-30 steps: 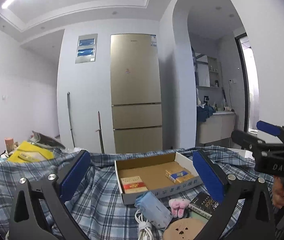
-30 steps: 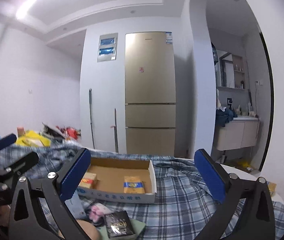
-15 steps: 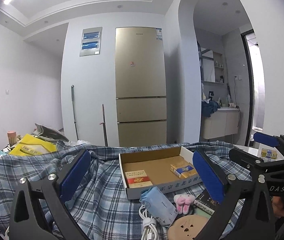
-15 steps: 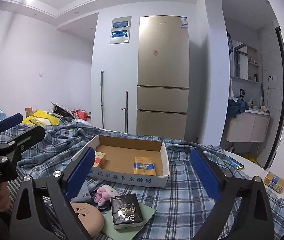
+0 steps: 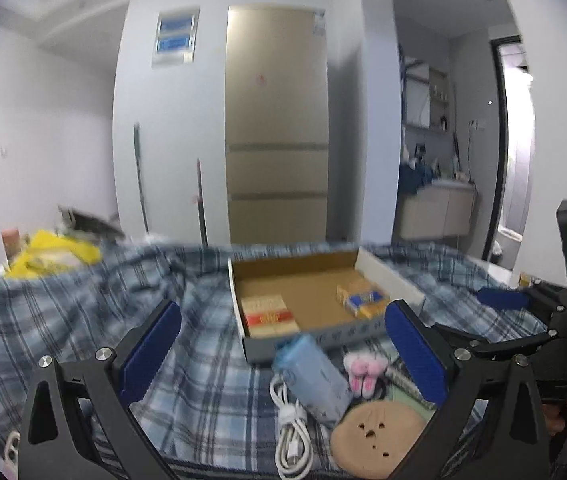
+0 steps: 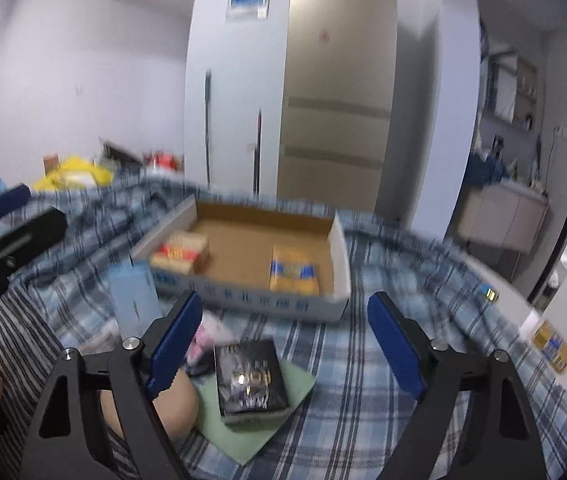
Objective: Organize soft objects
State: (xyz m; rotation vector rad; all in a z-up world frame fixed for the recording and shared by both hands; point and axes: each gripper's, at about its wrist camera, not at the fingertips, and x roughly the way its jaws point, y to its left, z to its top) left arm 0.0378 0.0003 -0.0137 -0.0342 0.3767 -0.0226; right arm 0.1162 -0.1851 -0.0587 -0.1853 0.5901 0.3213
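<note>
An open cardboard box (image 5: 387, 276) (image 6: 339, 248) sits on the plaid cloth, holding a red-and-cream pack (image 5: 268, 312) (image 6: 179, 251) and a blue-and-yellow pack (image 5: 361, 298) (image 6: 293, 272). In front of it lie a light blue soft pouch (image 5: 313, 374) (image 6: 133, 300), a pink bunny plush (image 5: 363, 370) (image 6: 211, 330), a tan round plush (image 5: 377, 436) (image 6: 175, 408) and a black box (image 6: 249, 380) on a green sheet (image 6: 267, 420). My left gripper (image 5: 283, 354) is open above the pouch. My right gripper (image 6: 283, 348) is open above the black box. Both are empty.
A white coiled cable (image 5: 289, 432) lies beside the pouch. A yellow bag (image 5: 51, 252) and clutter sit at the far left. Small packs (image 6: 551, 344) lie on the white table edge at right. A tall fridge (image 5: 277, 128) stands behind.
Both grippers have tilted down and moved in toward the table, so the box and the soft objects appear larger and closer. Both stay open and empty.
</note>
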